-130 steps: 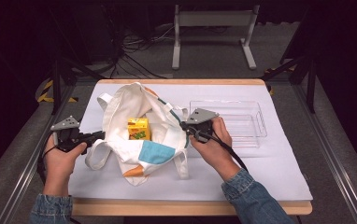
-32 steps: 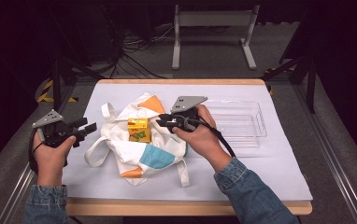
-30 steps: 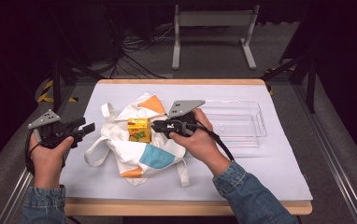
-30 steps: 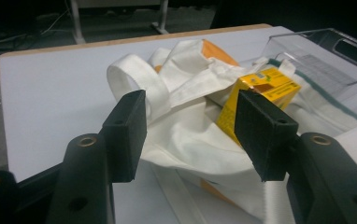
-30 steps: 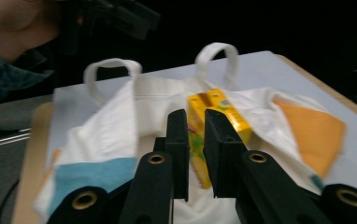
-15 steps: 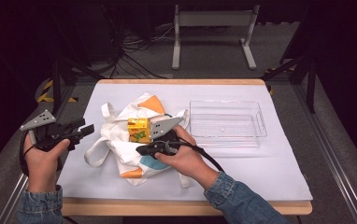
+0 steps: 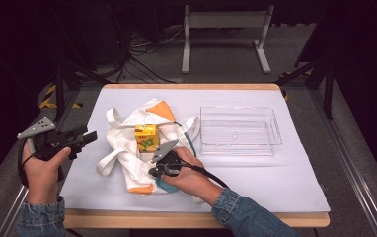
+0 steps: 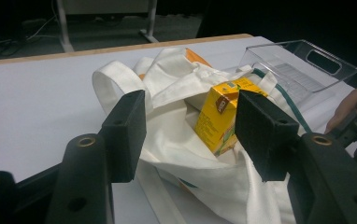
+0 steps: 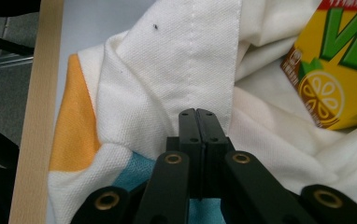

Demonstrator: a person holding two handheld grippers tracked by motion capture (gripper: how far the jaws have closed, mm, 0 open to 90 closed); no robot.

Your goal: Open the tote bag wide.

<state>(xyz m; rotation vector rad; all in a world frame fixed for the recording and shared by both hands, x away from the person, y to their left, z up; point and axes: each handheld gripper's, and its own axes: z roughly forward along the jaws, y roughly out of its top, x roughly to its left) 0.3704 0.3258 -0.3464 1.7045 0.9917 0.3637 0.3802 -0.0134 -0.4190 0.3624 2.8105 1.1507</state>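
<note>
The yellow juice box [image 7: 146, 137] stands in the open mouth of the white cloth bag [image 7: 127, 163], which lies on the table [image 7: 285, 182] left of the clear plastic tray [image 7: 239, 130]. The box has not moved from where it was a second ago.

What changed is my right gripper [image 7: 153, 172]. A second ago it was up by the top of the bag, beside the box. Now it has come down to the near edge of the bag, and its jaws have just closed all the way. In my right gripper view they sit pressed together over the white cloth by the seam [image 9: 193, 70]. I cannot tell if a bit of cloth is pinched between them.

My left gripper [image 7: 89, 137] hangs off to the left, over the table edge. Its jaws stand about half open with nothing in them, and they point at the box.

I think the right one means to hold the bag down, so the left can go in for the box.
</note>
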